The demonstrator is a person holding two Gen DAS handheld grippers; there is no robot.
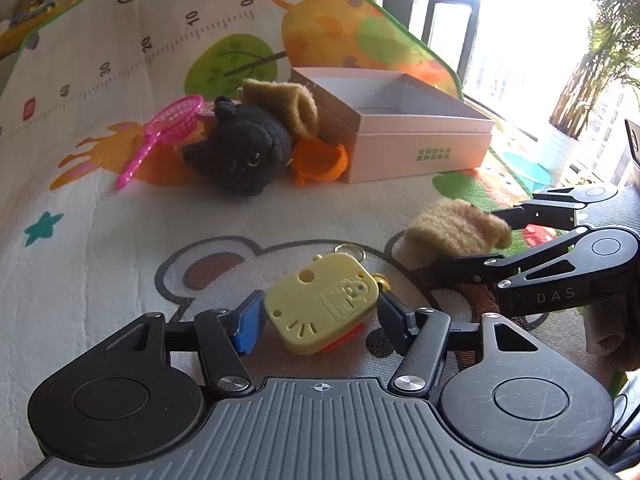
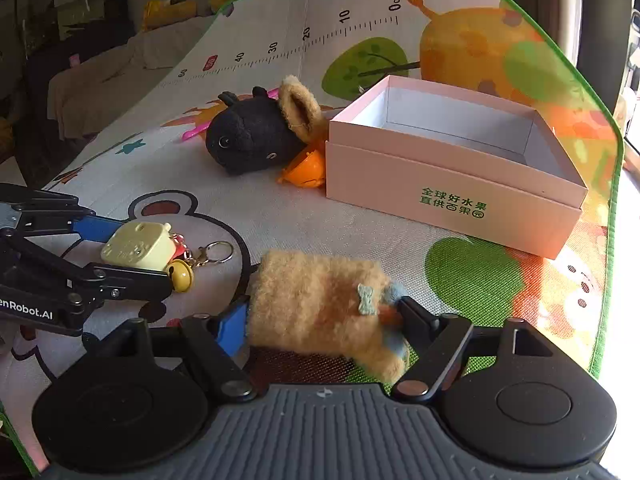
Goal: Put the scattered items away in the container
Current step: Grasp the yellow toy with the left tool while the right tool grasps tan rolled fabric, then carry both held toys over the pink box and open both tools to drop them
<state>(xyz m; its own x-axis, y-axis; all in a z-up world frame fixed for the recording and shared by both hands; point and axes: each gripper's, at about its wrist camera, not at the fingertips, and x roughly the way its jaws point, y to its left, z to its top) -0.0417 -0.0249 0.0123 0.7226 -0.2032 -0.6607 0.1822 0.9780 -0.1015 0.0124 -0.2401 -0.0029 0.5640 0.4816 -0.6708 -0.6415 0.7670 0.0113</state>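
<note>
Play mat [image 2: 280,208] with pink box [image 2: 452,184] open and empty toward its far right corner; black plush [image 2: 248,140], pink net [image 1: 172,124] and orange cup [image 2: 304,168] lie crowded against the box's left wall. My right claw [image 2: 320,320] pinches the tan fuzzy toy [image 2: 316,300], whose limp overhang may catch the box rim. My left claw [image 1: 320,312] brackets the yellow keychain [image 1: 324,300], pads at its sides; its dangling bell [image 2: 180,276] could make it twist loose.
</note>
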